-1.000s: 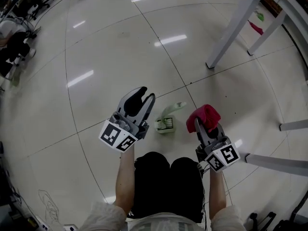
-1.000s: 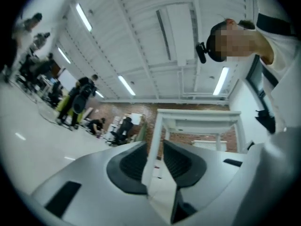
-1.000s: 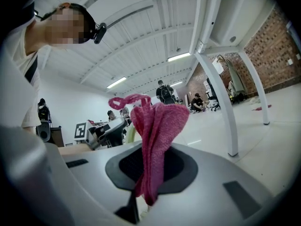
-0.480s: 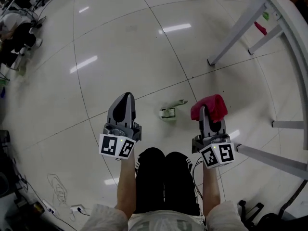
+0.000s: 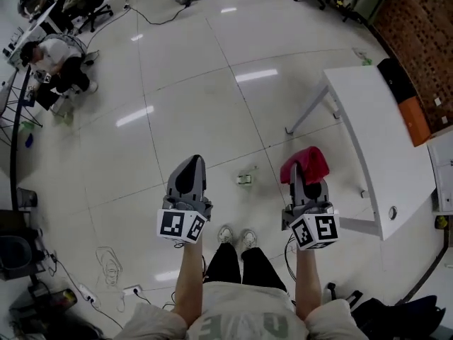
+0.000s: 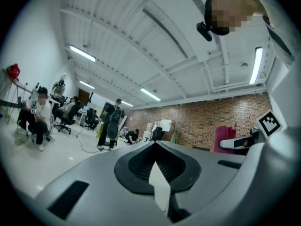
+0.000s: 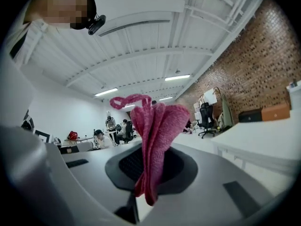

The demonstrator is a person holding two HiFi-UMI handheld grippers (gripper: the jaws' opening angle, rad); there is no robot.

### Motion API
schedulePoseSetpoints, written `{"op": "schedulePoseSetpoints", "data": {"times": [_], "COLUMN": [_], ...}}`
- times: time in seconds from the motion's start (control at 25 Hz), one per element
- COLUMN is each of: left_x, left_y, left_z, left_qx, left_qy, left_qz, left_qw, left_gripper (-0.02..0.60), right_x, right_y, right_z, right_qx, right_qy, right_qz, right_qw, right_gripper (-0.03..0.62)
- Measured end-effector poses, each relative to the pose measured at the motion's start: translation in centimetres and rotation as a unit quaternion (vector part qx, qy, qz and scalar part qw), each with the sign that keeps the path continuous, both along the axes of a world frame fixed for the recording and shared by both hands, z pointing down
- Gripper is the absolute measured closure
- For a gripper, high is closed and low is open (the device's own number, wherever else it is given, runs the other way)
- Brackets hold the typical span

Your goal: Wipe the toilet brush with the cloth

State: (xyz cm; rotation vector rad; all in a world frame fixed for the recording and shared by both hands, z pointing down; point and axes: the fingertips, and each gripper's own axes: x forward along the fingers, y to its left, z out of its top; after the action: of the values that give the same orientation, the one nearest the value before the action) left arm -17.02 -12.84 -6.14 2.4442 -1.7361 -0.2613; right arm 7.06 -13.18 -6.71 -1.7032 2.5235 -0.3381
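In the head view the toilet brush (image 5: 245, 178) lies small on the pale floor far below, between my two grippers, and neither touches it. My left gripper (image 5: 191, 163) points level with its jaws shut and nothing between them; the left gripper view shows the left gripper (image 6: 156, 147) closed on itself. My right gripper (image 5: 304, 167) is shut on the pink cloth (image 5: 305, 163), which bunches out above the jaws. In the right gripper view the cloth (image 7: 153, 140) hangs folded between the right gripper (image 7: 149, 175) pads. The cloth (image 6: 222, 138) also shows at the right of the left gripper view.
A white table (image 5: 375, 140) stands to the right on the tiled floor. People sit at desks at the upper left (image 5: 53, 59), with office chairs at the top. Cables (image 5: 106, 261) trail on the floor at lower left. My shoes (image 5: 235, 236) stand below the brush.
Both grippers have risen far above the floor, and the brush now looks small and distant. The left gripper's jaws, open a second ago, are shut. The cloth stays in the right gripper.
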Motion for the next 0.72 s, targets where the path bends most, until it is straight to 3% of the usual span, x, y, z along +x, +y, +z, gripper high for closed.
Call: {"op": "schedulePoseSetpoints", "data": {"times": [0.12, 0.24, 0.52, 0.72], "left_x": [-0.1, -0.1, 1.5, 2.5], "left_y": [1.6, 3.1, 8.7, 17.0], "left_z": [-5.5, -7.8, -9.6, -9.4], "left_qx": [0.025, 0.041, 0.056, 0.066], "left_qy": [0.003, 0.014, 0.049, 0.076], "left_qz": [0.014, 0.026, 0.052, 0.025], "left_qw": [0.9996, 0.9987, 0.9959, 0.9946], "left_gripper": [0.578, 0.578, 0.578, 0.578], "right_x": [-0.2, -0.4, -0.3, 0.1], "right_y": [2.1, 4.5, 11.2, 20.6], "right_z": [-5.2, -7.0, -7.7, -5.8], "right_qx": [0.025, 0.038, 0.039, 0.015], "right_qy": [-0.001, -0.009, -0.032, -0.045], "right_qz": [0.007, 0.017, 0.022, -0.004], "right_qw": [1.0, 0.999, 0.998, 0.999], "right_gripper": [0.563, 0.563, 0.563, 0.563]}}
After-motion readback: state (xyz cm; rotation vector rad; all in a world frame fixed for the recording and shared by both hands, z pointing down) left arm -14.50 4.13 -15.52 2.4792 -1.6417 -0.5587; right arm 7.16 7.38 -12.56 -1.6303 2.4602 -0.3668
